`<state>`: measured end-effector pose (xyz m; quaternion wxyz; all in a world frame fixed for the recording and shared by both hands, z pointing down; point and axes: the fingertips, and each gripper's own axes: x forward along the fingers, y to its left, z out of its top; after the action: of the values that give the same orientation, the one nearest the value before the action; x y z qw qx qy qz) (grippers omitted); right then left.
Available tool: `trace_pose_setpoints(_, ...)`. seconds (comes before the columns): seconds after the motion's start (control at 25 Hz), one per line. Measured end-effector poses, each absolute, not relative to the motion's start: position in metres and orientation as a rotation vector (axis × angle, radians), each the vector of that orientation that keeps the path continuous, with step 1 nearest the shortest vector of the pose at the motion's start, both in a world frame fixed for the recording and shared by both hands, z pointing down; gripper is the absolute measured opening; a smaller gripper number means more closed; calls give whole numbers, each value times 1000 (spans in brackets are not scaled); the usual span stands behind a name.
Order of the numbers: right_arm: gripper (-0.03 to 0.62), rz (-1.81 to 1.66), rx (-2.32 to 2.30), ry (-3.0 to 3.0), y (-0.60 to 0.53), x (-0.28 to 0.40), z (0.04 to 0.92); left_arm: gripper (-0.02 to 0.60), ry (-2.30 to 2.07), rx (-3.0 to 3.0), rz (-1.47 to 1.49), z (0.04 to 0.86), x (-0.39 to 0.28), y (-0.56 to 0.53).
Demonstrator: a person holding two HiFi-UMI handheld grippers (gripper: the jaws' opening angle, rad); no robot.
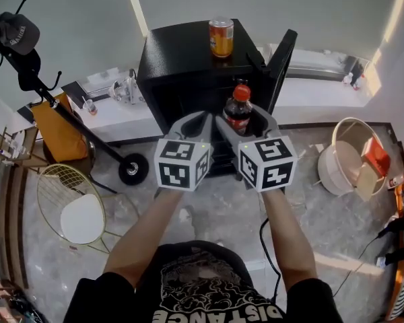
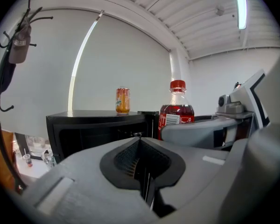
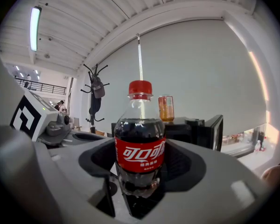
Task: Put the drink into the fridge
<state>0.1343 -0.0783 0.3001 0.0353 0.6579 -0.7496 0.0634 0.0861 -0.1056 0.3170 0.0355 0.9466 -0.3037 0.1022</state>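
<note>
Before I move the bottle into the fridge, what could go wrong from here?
1. The right gripper grips the cola bottle low on its body, so the tall bottle may tip when moved.
2. The open fridge door stands close on the right; the gripper may hit it.
3. A knock to the fridge could topple the can on its top.

fridge (image 1: 182, 62) front: open, way in is free | right side: door (image 1: 283, 56) sticks out near, blocks there | top: can (image 1: 221, 38) stands far, room around it | left: low white shelf (image 1: 114, 116) just beside fridge | left floor: coat stand (image 1: 77, 126) and wire chair (image 1: 71, 204) in the way | right floor: white basket (image 1: 347, 163), well apart
</note>
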Motion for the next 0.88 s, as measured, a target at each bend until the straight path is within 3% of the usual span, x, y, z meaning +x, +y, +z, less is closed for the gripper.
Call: trace_pose_setpoints(0.88,308,246,2214,-2157,-152,165,446,5,-806,2914,412,442,115,-189)
